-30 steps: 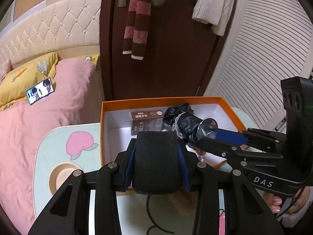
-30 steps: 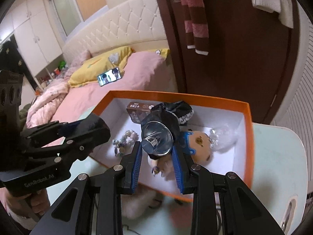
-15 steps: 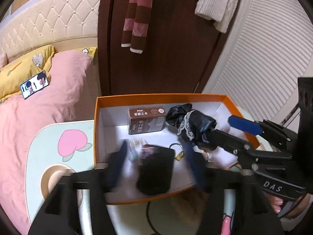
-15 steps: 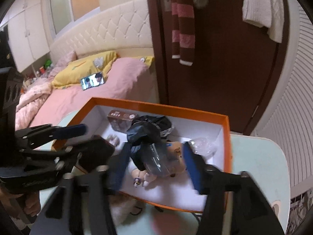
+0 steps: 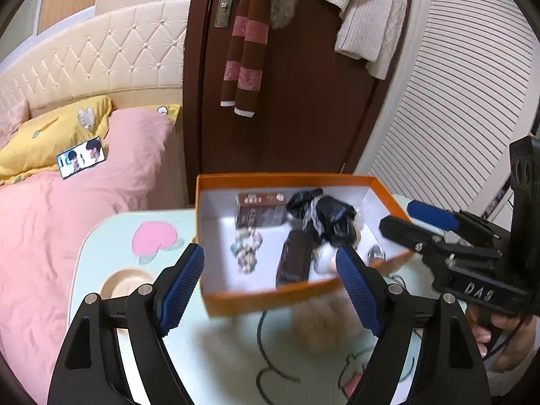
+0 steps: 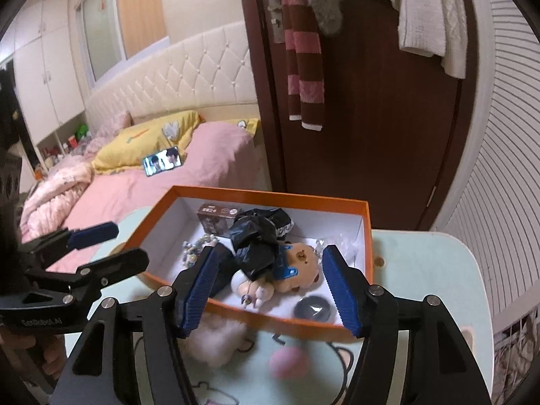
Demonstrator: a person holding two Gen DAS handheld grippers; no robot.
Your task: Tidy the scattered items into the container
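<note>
Setting: a bedroom, where you work over a pale bench [image 6: 422,270] carrying an orange box [image 5: 270,295] with a white interior.

Left tool [image 5: 270,285]: released, blue pads spread wide and gripping nothing, hovering above the box's near wall and looking down into it.

Right tool [image 6: 270,283]: also released and empty, pads wide apart, poised over the near rim from the other side.

In the box: a brown carton [image 5: 258,214] against the far wall, a crumpled black umbrella [image 6: 258,243], a bead bracelet [image 5: 244,249], a dark brown pouch [image 5: 293,260], a plush doll [image 6: 293,266] and a round metal cap [image 6: 312,307] at the near right corner.

Left on the bench: a cream fluffy pompom [image 6: 212,339] lies outside the box, touching or just beside its near wall, with a thin dark cord trailing from it.

Key relation: in the right wrist view the pompom sits below and just left of the right tool's left pad; in the left wrist view the same fluffy lump [image 5: 320,324] shows blurred between the pads, close in. It has no clear long axis.

Nearer tool: probably the right, though both are close.

Judgement: the task looks nearly done; next you likely drop a tool towards you and down to pinch the pompom.
</note>
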